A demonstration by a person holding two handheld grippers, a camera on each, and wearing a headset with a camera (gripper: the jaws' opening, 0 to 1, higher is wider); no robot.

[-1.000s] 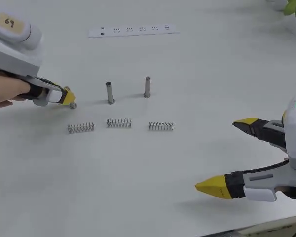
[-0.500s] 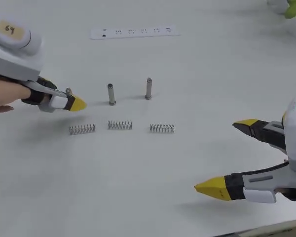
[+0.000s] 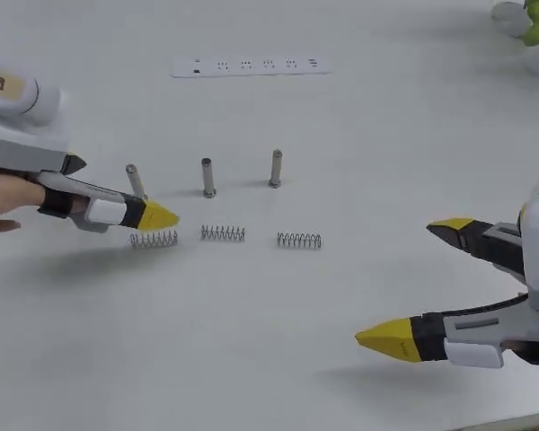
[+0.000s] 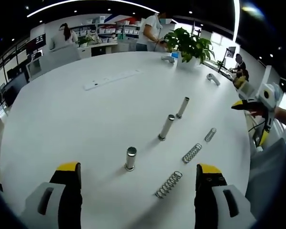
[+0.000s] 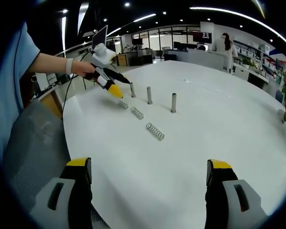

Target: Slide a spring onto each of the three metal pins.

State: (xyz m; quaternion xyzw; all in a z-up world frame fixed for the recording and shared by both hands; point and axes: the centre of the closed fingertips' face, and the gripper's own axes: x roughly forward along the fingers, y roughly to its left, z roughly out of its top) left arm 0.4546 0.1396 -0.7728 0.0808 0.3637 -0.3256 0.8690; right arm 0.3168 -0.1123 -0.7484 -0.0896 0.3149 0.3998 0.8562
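Closest in, the right gripper (image 3: 393, 282) hangs low over the table (image 3: 251, 368), jaws spread wide and empty, well apart from the work. Next out is a row of three coils lying flat: left spring (image 3: 154, 239), middle spring (image 3: 223, 233) and right spring (image 3: 299, 241), none on a pin yet. Here's the left gripper (image 4: 137, 168), also gaping and carrying nothing. One yellow tip sits right over the left spring, and its own view frames that spring and the left pin (image 3: 133, 180) between the jaws. Beyond them the middle pin (image 3: 207, 177) and right pin (image 3: 276, 168) stand on end, each just behind its spring. Far back lies a power strip (image 3: 250, 65). These coils look like thin, light wire, so they'll likely roll, squash or ping away under a hard pinch. I'd grip gently across the coils near one end and leave the other end open for the pin. The pins look stiff but stand on small feet, so a sideways nudge could topple one. A second ago the left gripper's tip was right at the left pin's foot. Now it has pulled toward us onto the spring, and the pin stands clear. The right gripper hasn't budged.
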